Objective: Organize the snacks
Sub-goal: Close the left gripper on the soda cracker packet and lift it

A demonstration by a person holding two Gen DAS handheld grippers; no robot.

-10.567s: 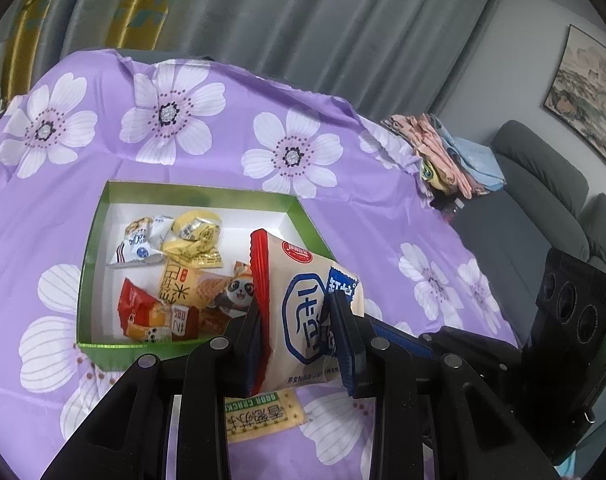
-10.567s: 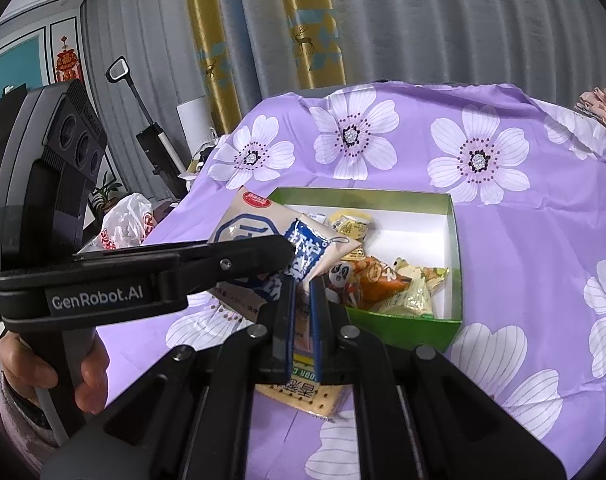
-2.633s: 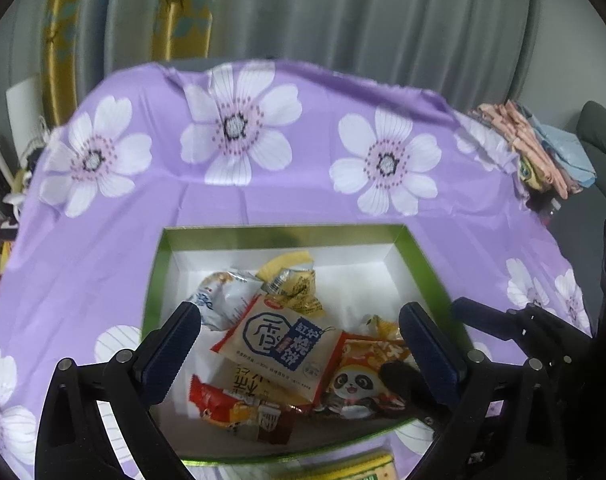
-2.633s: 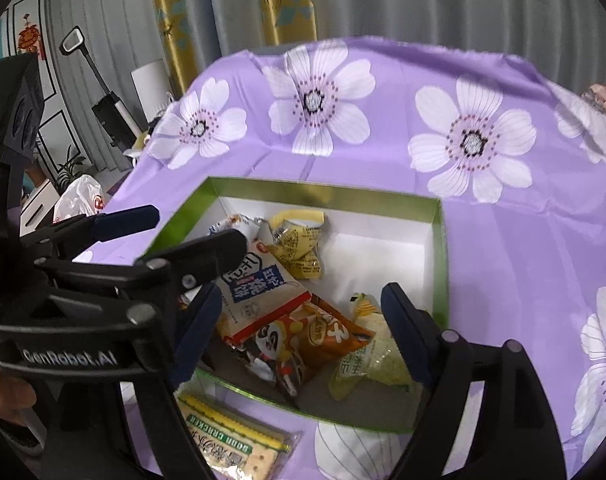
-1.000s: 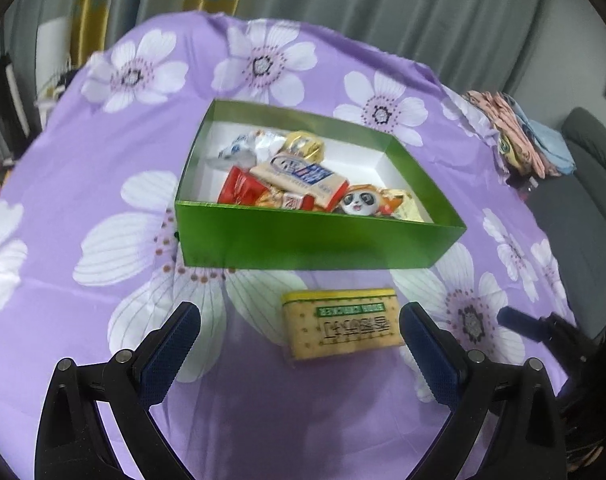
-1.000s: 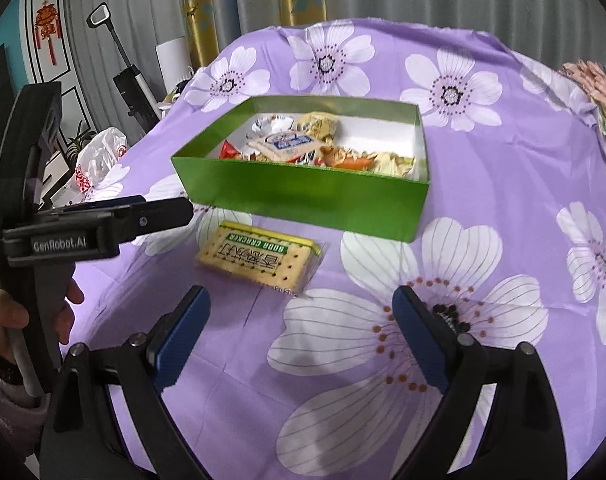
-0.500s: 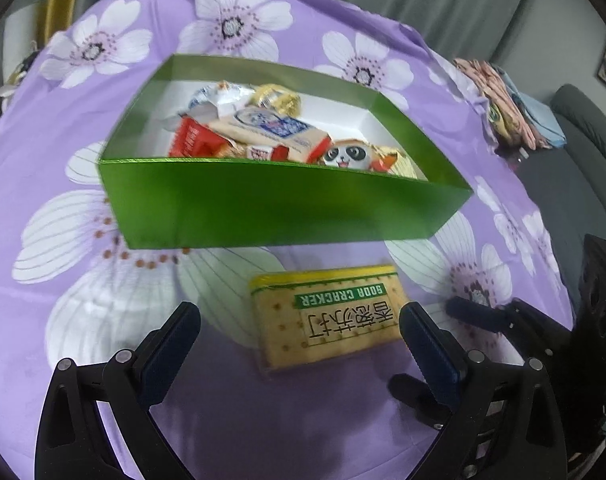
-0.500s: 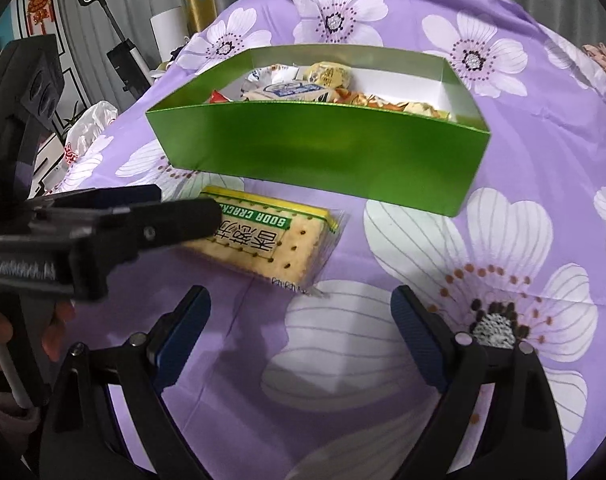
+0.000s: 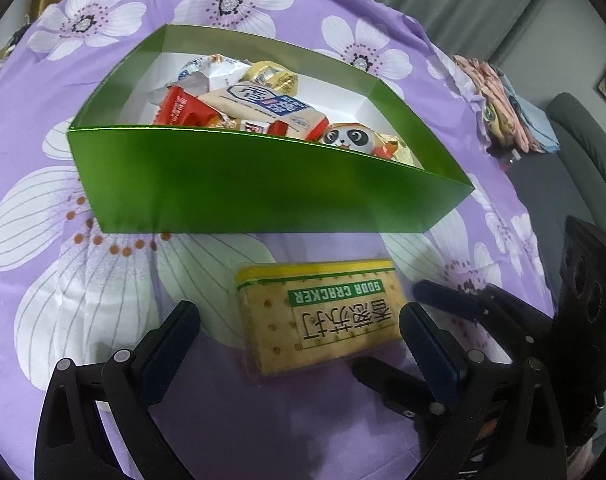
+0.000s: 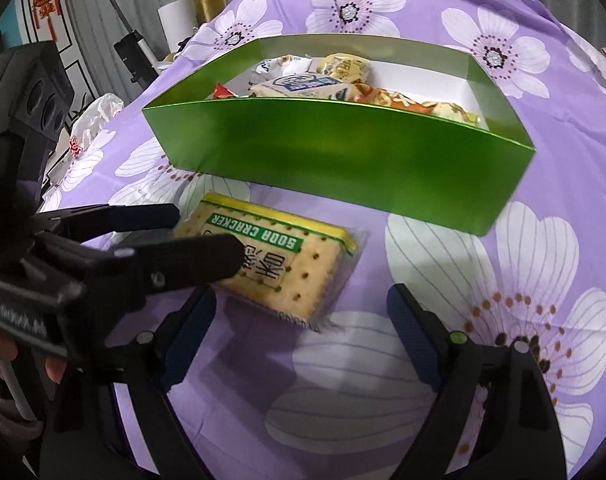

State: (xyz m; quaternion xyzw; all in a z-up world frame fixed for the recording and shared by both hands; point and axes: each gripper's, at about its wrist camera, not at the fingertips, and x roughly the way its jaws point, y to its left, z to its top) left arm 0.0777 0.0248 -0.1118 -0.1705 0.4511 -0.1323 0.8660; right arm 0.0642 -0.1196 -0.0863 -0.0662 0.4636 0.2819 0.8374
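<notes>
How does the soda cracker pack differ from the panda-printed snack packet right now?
The soda cracker pack lies flat on the purple cloth outside the green box; the panda packet sits inside it among other snacks. The cracker pack shows whole, yellow-edged with a green label; the panda packet is half hidden behind the box wall. Neither is gripped.

The cracker packet (image 9: 319,318) reads "SODA CRACKER" on a green band.

Cracker pack (image 9: 319,316): yellow-edged clear wrap, green label, flat on the cloth, at 6 o'clock from the box, just beside its near wall.
Box (image 9: 263,192): green, open, upright, holding mixed snack packets (image 9: 259,108).
</notes>
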